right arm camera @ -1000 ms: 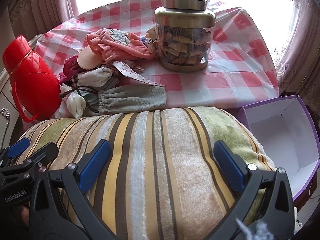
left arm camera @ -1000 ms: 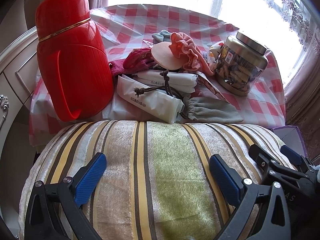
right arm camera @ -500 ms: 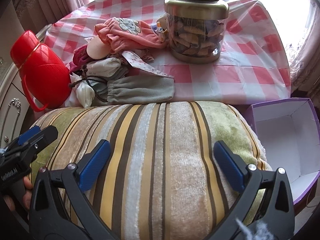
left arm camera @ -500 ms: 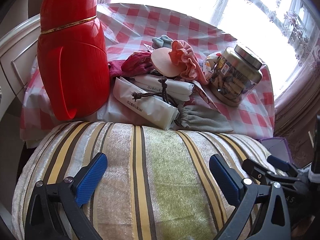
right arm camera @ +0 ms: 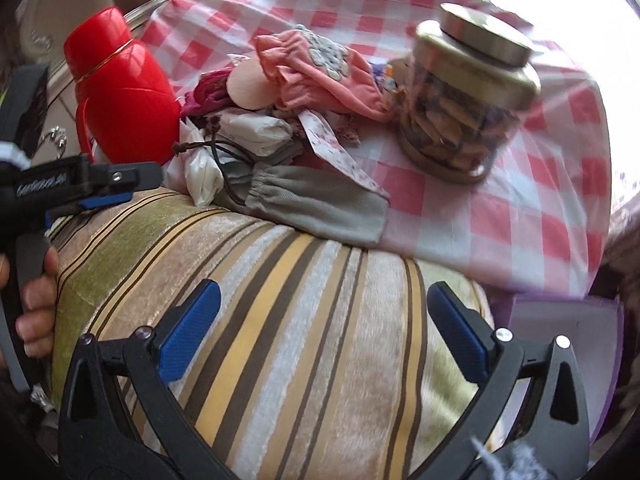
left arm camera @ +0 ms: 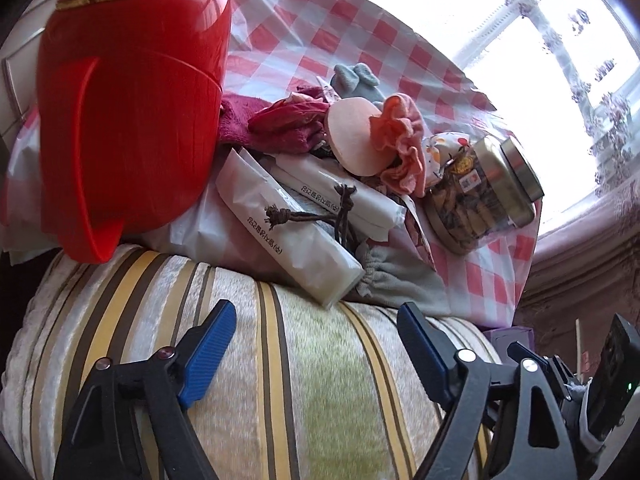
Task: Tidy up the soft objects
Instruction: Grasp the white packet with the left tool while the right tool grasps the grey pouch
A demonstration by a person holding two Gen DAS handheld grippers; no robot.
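Left gripper (left arm camera: 316, 340) closing, right gripper (right arm camera: 320, 316) spread, both astride striped cushion (left arm camera: 320, 380); red flask (left arm camera: 132, 100), jar (right arm camera: 464, 108), cloth heap (right arm camera: 312, 72) crowding beyond.

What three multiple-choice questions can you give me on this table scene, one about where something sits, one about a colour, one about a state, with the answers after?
1. Where is the glass jar relative to the pile of soft things?
A. On its right, in the right wrist view
B. On top of it
C. Inside the purple box

2. What colour is the thermos?
A. Green
B. Red
C. White

3. How is the jar's lid?
A. Lying beside the jar
B. Missing
C. On the jar

Answers:
1 A, the jar stands on the checked tablecloth to the right of the pile.
2 B, its whole body is red with a thin gold band.
3 C, the metal lid sits on the jar's top in both views.
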